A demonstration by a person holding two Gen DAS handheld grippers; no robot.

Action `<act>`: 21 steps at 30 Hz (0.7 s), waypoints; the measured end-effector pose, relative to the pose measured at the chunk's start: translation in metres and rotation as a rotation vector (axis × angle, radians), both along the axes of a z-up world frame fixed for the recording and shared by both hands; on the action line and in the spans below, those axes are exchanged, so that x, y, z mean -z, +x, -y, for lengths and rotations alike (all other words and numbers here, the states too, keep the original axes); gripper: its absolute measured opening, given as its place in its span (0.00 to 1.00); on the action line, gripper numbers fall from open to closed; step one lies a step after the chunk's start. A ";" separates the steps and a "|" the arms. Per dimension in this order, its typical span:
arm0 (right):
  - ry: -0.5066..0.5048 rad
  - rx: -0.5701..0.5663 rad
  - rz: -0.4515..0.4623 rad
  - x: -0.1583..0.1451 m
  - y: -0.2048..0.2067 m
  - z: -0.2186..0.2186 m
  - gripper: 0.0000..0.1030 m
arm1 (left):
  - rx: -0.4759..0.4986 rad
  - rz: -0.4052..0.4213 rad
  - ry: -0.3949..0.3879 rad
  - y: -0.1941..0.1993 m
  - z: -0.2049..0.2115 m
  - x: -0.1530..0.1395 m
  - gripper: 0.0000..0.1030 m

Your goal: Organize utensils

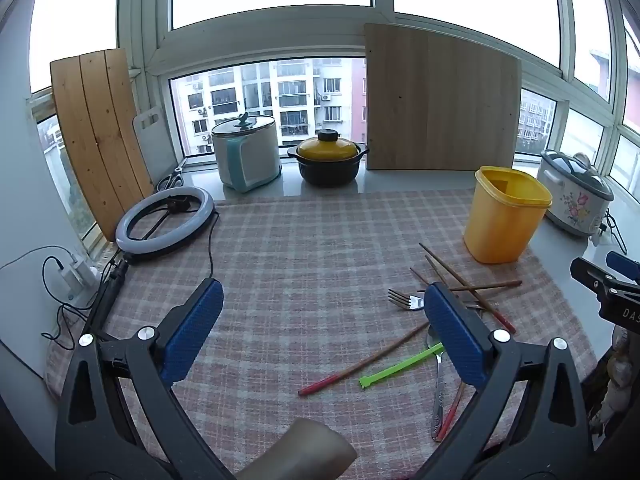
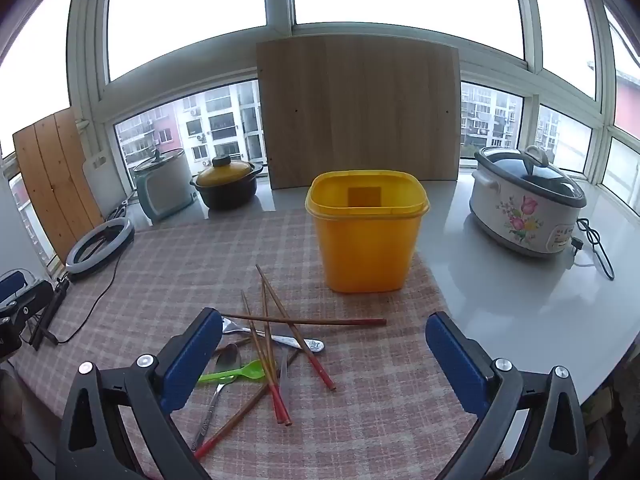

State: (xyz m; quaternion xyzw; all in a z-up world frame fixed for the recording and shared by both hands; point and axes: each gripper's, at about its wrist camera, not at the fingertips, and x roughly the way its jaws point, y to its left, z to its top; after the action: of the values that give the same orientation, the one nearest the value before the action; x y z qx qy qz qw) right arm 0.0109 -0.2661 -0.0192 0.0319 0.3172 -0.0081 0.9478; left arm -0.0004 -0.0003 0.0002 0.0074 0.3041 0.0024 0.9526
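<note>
The utensils lie in a loose heap on the checked cloth (image 2: pixel 360 400), toward the counter's right side and near its front edge: several red-tipped chopsticks (image 2: pixel 276 360) crossed over one another, a metal fork (image 1: pixel 404 300), a metal spoon (image 2: pixel 224 364) and a green plastic spoon (image 2: pixel 236 372). Some rest on top of others, so no piece sits alone. One chopstick (image 1: pixel 360 362) lies a little apart toward the middle of the cloth.

Just behind the heap stands the yellow container (image 2: pixel 366 240), upright and open-topped, near the cloth's right rear corner. As much of its inside as shows looks empty, so the sorting seems not to have begun; every piece is left to move, presumably into that container.

The left gripper (image 1: pixel 320 336) hangs over bare cloth to the left of the heap, fingers spread wide with nothing between them. The right gripper (image 2: pixel 324 360) points down at the heap, also wide open and holding nothing; the chopsticks lie below and between its fingers, not pinched.

Along the counter's back edge stand a yellow-lidded pot (image 1: pixel 328 156), a wooden board (image 2: pixel 360 112) and a floral cooker (image 2: pixel 524 204).
</note>
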 end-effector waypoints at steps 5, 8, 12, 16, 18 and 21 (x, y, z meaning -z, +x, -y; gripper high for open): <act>-0.012 0.000 -0.006 0.000 0.000 0.000 1.00 | -0.004 0.003 -0.006 0.000 0.000 -0.001 0.99; -0.009 0.003 -0.007 -0.001 0.000 0.001 1.00 | -0.005 0.008 -0.006 -0.001 0.000 -0.002 0.99; -0.022 0.006 -0.005 -0.004 0.003 -0.001 1.00 | 0.001 0.004 -0.006 -0.001 0.013 -0.004 0.99; -0.025 0.017 -0.002 -0.003 -0.001 0.001 1.00 | 0.012 0.008 -0.008 -0.001 0.012 -0.007 0.99; -0.021 0.020 -0.001 -0.004 -0.001 0.002 1.00 | 0.014 0.011 -0.010 -0.001 0.011 -0.008 0.99; -0.020 0.020 -0.001 -0.005 -0.001 0.002 1.00 | 0.016 0.009 -0.012 0.000 0.012 -0.009 0.99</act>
State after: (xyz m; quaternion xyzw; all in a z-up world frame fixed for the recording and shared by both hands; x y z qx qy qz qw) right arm 0.0095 -0.2685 -0.0144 0.0257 0.3173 -0.0207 0.9477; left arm -0.0007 -0.0124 0.0092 0.0039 0.2998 -0.0070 0.9540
